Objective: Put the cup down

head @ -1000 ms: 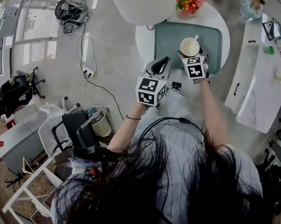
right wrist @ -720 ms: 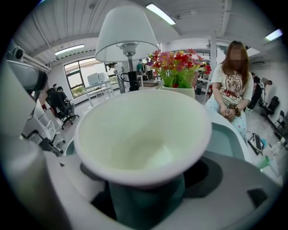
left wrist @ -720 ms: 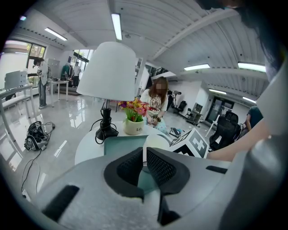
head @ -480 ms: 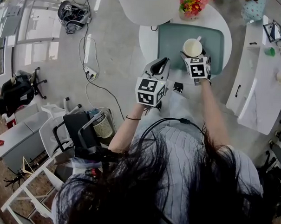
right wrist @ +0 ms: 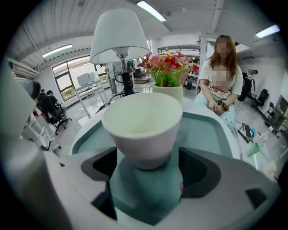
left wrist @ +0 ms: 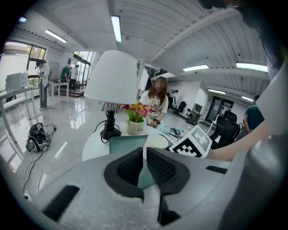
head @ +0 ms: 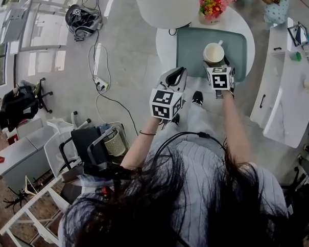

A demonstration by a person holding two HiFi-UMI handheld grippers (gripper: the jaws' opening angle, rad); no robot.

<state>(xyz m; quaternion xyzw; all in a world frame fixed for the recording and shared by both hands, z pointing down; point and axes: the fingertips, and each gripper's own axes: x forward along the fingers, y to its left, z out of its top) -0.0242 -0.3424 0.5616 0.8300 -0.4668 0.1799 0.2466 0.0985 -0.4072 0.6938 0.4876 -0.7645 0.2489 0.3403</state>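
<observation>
On mat [head: 189, 50], cup [head: 214, 52] between right gripper [right wrist: 149, 170] jaws, parted; left gripper [left wrist: 145, 167] jaws closed.

The left gripper [left wrist: 145, 155] fills the bottom of the view. Its dark ribbed pads [left wrist: 164, 168] are drawn close together with only a thin wedge between them, and they hold nothing. Beyond them lies a round white tabletop [left wrist: 95, 146] with a teal mat [left wrist: 127, 143] across its middle. A pale cup [left wrist: 157, 141] stands on the mat, just beside the right gripper's marker cube [left wrist: 192, 143]. A white-shaded lamp [left wrist: 110, 76] rises from the far left edge, and a flower pot [left wrist: 134, 127] sits at the far edge. A seated person [left wrist: 155, 102] is behind the table.
</observation>
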